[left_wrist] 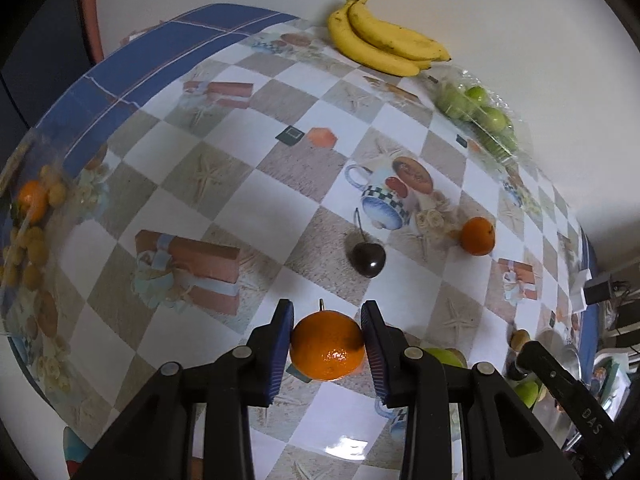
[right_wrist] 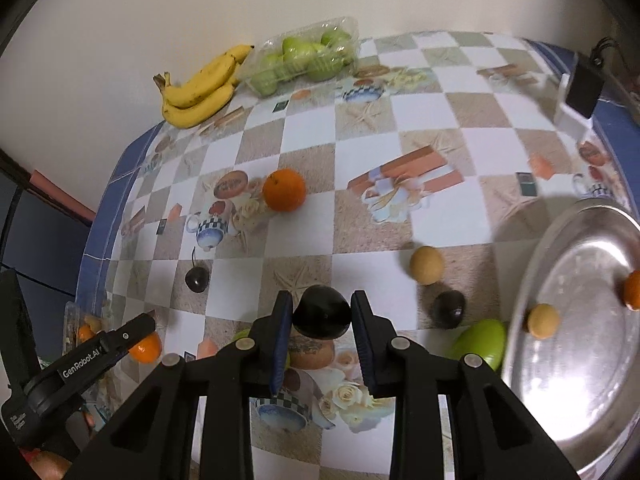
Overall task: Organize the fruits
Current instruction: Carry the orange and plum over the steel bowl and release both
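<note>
From the left wrist camera, I had the left gripper (left_wrist: 327, 344) clenched on a small orange (left_wrist: 327, 346), its blue pads pressed to either side of the fruit, held above the checkered tablecloth (left_wrist: 248, 184). Just beyond the orange, a dark cherry (left_wrist: 369, 259) with a long stem lay on the cloth, and a second orange (left_wrist: 477, 236) sat further off, to the cherry's right. At the far edge of the table, against the wall, a bunch of bananas (left_wrist: 384, 42) rested, with a clear box of green fruit (left_wrist: 478, 114) just to its right. A clear pack of mixed small fruit (left_wrist: 30, 220) showed at the left edge, well away from the cherry.

From the right wrist camera, I kept the right gripper (right_wrist: 320, 318) closed on a dark plum (right_wrist: 320, 317), pinched between both pads above the cloth. To the plum's right lay a tan round fruit (right_wrist: 427, 265), another dark fruit (right_wrist: 450, 309) and a green one (right_wrist: 482, 342), the last touching the rim of a metal tray (right_wrist: 532, 264). Inside the tray sat a small yellow fruit (right_wrist: 543, 321) and an orange one (right_wrist: 633, 290) at the frame's edge. The cherry (right_wrist: 197, 278) lay to the plum's left, the loose orange (right_wrist: 284, 190) beyond it, bananas (right_wrist: 200, 90) and the green-fruit box (right_wrist: 304, 58) against the wall.
</note>
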The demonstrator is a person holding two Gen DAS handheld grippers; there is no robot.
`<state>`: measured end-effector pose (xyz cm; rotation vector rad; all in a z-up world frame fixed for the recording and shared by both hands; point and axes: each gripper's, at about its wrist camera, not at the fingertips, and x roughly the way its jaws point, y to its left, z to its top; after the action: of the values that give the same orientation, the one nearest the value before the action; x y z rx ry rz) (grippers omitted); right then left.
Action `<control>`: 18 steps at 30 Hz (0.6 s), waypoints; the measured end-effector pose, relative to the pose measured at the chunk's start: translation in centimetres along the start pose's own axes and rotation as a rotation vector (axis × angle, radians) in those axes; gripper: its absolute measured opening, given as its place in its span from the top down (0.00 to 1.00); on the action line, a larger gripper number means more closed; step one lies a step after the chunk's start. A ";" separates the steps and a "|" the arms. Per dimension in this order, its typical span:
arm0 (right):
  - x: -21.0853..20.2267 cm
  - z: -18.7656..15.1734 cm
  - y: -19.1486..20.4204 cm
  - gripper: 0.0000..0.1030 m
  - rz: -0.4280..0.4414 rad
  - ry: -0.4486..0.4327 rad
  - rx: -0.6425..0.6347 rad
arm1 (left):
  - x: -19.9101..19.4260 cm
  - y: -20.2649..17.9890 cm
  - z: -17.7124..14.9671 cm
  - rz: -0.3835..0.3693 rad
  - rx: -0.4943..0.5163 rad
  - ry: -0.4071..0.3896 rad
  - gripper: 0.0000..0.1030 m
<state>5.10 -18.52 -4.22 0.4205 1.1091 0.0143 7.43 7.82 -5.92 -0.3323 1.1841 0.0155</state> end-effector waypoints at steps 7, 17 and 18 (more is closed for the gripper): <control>-1.1 -0.1 -1.1 0.70 -0.032 0.002 0.015 | -0.3 -1.3 -0.4 -0.008 0.029 -0.007 0.64; -3.2 0.2 -4.3 0.70 -0.102 -0.034 0.066 | -1.1 -5.6 -0.9 -0.038 0.133 -0.022 0.64; -3.3 0.3 -4.6 0.70 -0.115 -0.038 0.068 | -1.1 -6.1 -1.0 -0.044 0.143 -0.021 0.64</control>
<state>2.94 -23.56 -2.77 0.4155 1.0974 -0.1327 7.19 1.90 -3.70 -0.2314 1.1505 -0.1033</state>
